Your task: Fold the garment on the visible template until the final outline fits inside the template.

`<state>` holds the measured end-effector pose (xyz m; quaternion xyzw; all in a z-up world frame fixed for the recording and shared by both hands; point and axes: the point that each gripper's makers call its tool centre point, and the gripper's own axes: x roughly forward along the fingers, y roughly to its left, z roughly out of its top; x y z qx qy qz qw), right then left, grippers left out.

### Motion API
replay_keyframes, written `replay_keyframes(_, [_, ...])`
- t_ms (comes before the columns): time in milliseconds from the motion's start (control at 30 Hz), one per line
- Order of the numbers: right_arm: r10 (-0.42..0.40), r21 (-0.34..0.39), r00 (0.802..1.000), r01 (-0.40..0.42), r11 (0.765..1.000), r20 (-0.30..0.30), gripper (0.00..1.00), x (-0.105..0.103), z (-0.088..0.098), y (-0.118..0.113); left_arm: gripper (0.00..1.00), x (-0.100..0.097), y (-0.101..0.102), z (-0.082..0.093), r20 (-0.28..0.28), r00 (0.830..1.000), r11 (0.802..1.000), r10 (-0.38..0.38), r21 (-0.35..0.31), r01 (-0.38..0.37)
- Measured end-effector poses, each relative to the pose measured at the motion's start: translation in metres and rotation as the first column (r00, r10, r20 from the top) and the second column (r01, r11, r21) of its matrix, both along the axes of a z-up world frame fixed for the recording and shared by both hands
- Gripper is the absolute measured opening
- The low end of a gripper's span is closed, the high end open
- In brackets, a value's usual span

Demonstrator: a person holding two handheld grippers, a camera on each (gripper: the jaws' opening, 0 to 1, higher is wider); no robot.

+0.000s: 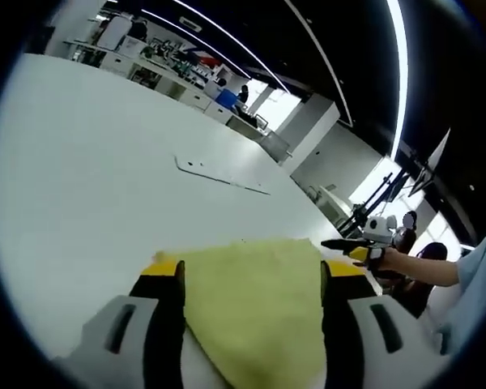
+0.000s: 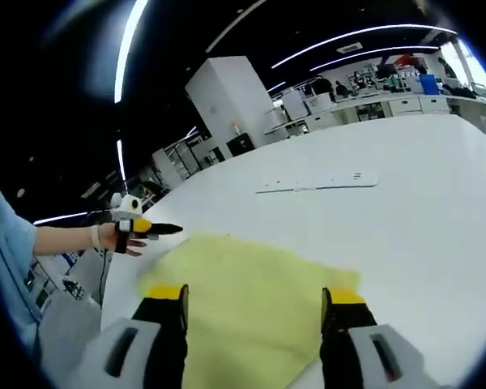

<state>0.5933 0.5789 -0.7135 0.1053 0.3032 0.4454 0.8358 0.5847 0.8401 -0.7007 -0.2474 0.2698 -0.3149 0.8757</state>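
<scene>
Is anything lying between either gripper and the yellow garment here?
Nothing visible does. The yellow garment lies directly between the open jaws of the left gripper, and likewise between those of the right gripper, on the white table.

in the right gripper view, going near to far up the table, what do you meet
right gripper jaws → yellow garment → flat white template strip → far desks with equipment
</scene>
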Motion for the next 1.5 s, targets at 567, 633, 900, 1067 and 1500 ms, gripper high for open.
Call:
replay_keyframes(567, [0.008, -0.028, 1.000, -0.008, 1.000, 0.003, 0.72, -0.052, 0.003, -0.025, 0.66, -0.057, 0.003, 0.016, 0.036, 0.998, 0.996, -0.059, 0.067, 0.057])
replay_keyframes(633, [0.010, -0.031, 1.000, -0.010, 0.999, 0.002, 0.72, -0.058, 0.003, -0.028, 0.66, -0.065, 0.004, 0.018, 0.037, 0.997, 0.996, -0.065, 0.068, 0.062])
replay_keyframes(900, [-0.015, -0.023, 1.000, 0.015, 1.000, -0.010, 0.72, -0.074, 0.004, -0.039, 0.67, -0.087, 0.008, 0.017, 0.028, 0.998, 0.996, -0.060, 0.066, 0.058])
replay_keyframes(1067, [0.004, -0.046, 1.000, -0.005, 0.999, -0.011, 0.73, -0.089, 0.004, -0.047, 0.67, -0.102, 0.004, 0.022, 0.042, 0.994, 0.993, -0.098, 0.065, 0.096])
replay_keyframes(1500, [0.027, -0.070, 0.999, -0.029, 0.997, -0.024, 0.71, -0.123, -0.003, -0.056, 0.65, -0.134, 0.000, 0.001, -0.003, 0.986, 0.981, -0.165, 0.106, 0.164])
